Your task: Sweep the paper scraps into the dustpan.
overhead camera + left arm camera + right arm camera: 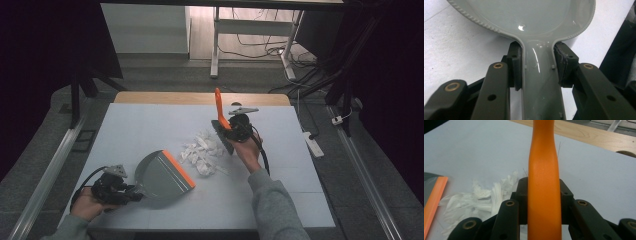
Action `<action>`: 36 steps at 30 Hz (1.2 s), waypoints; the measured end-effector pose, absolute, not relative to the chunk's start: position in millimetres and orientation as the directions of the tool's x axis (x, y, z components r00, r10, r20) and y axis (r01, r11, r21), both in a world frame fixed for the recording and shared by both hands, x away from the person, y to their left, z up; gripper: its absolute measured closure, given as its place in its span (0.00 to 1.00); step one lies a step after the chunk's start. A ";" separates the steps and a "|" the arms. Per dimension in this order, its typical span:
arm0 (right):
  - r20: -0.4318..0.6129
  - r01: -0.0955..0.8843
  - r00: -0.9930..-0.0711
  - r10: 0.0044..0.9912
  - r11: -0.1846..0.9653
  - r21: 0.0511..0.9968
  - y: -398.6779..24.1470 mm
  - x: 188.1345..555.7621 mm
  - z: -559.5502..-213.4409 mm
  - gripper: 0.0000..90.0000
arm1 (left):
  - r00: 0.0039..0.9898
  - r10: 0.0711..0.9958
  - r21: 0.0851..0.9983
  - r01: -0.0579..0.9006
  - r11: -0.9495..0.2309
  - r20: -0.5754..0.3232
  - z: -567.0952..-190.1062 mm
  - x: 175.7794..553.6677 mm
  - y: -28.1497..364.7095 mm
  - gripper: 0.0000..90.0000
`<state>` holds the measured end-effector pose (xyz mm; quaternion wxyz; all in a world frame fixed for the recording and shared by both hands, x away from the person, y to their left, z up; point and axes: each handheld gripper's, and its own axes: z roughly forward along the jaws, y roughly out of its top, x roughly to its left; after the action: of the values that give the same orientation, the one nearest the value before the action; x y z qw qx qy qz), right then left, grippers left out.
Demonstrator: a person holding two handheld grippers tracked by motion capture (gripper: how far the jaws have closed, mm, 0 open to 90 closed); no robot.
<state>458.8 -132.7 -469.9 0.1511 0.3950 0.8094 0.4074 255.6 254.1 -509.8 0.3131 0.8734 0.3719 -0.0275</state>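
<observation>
A pale blue-grey table top takes up the middle of the high view, with a strip of bare wood showing along its far edge at twelve o'clock. Around it lies grey carpet, and metal rails run along the floor at nine and three o'clock. Beyond the table, toward twelve o'clock, stand the white legs of a desk over a tangle of black cables; a white power strip lies on the floor at three o'clock. The far corners of the room are dark.

At the table's centre sits a heap of torn white paper scraps. The grey dustpan, with its orange lip facing the heap, lies flat on the table at about seven o'clock from the scraps, just beside them. The left gripper is clamped on the dustpan's handle, both pads pressing its sides in the left gripper view.

At about two o'clock from the heap, the right gripper is clamped on the orange handle of a brush, which stands nearly upright, its dark head touching the edge of the scraps. In the right gripper view the scraps and the dustpan's orange lip lie at nine o'clock of the handle.
</observation>
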 end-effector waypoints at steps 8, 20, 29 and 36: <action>0.052 0.542 -0.631 0.774 0.392 0.743 -123.6 472.9 -475.8 0.78 | 0.710 0.635 0.515 0.684 -0.517 -0.304 -512.5 259.9 251.3 0.69; 0.043 0.593 -0.634 0.772 0.450 0.668 -96.2 489.9 -484.7 0.78 | 0.706 0.632 0.515 0.689 -0.510 -0.318 -514.7 264.3 249.1 0.69; 0.022 0.550 -0.704 0.710 0.525 0.649 -68.0 476.8 -489.6 0.78 | 0.708 0.629 0.509 0.689 -0.516 -0.321 -516.4 266.1 246.7 0.69; 0.035 0.522 -0.750 0.660 0.559 0.643 -54.8 464.3 -490.3 0.78 | 0.711 0.627 0.510 0.686 -0.518 -0.319 -516.4 266.6 244.9 0.69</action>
<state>464.3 -54.8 -490.3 0.1056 0.3373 0.8767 0.3264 266.6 244.9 -516.4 0.3138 0.8700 0.3774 -0.0474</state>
